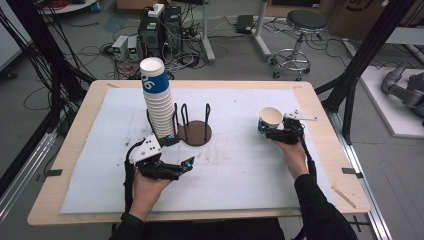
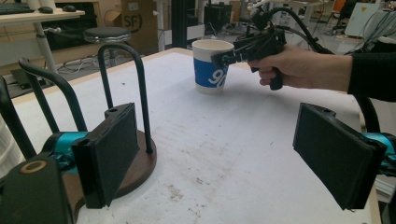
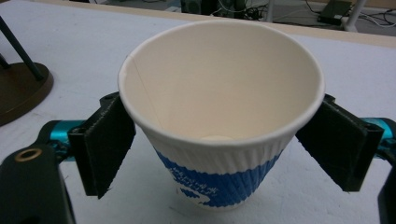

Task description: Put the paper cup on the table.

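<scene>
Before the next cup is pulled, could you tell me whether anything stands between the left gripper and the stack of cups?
Nothing visible does. The left gripper, jaws open and empty, sits right beside the stack of cups; the wire holder stands to one side.

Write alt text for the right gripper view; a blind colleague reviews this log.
An upright, empty paper cup, white with a blue band, stands on the white table between the right gripper's two black jaws, which flank its ribbed wall just under the rim. A brown round base sits at the left edge.
</scene>
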Motion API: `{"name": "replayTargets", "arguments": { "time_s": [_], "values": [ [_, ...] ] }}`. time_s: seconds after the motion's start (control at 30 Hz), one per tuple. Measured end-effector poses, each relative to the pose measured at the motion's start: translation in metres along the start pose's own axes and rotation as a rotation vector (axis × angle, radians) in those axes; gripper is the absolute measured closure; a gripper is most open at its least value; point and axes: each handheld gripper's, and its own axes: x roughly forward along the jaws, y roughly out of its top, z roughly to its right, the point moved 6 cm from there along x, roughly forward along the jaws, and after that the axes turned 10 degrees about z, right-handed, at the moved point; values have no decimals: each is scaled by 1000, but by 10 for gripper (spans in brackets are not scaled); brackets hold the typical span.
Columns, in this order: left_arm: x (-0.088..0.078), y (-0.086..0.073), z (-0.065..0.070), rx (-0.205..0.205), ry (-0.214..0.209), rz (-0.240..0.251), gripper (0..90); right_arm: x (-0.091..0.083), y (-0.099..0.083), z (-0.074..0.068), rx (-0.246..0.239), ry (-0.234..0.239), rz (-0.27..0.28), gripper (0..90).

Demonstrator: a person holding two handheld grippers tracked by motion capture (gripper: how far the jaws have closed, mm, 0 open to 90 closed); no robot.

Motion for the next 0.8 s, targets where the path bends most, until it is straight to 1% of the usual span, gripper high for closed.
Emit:
{"name": "replayTargets", "arguments": {
  "time_s": [0.17,0.27,0.3,0.4,0.43,0.5,0.57,0.63,0.7,0.77,0.8],
  "values": [
    [0,0,-1,-3,4,1,144,-7,-3,-1,0,-19,-28,137],
    [0,0,-1,1,2,-2,143,-14,-3,0,-1,-31,-46,137],
    [0,0,-1,2,0,-1,144,-17,-3,0,6,-30,-47,137],
    [-1,0,-2,0,-1,-2,143,-26,-3,-1,5,-27,-59,137],
    [-1,0,-2,-1,1,-2,143,-30,-3,-2,13,-18,-68,137],
    [-1,0,-2,-5,6,2,143,-38,-4,-4,20,-10,-68,137],
    [-1,0,-3,0,7,-1,143,-46,-4,-8,26,3,-70,137],
    [-1,-1,-4,-9,11,-3,143,-54,-2,-12,29,25,-52,138],
    [-1,-1,-4,-12,14,-5,143,-62,1,-19,15,44,-35,138],
    [0,-2,-5,-8,15,-10,143,-70,4,-26,5,81,-13,139],
    [0,-2,-5,-13,19,-11,143,-74,6,-30,3,98,-1,139]
  ]
}}
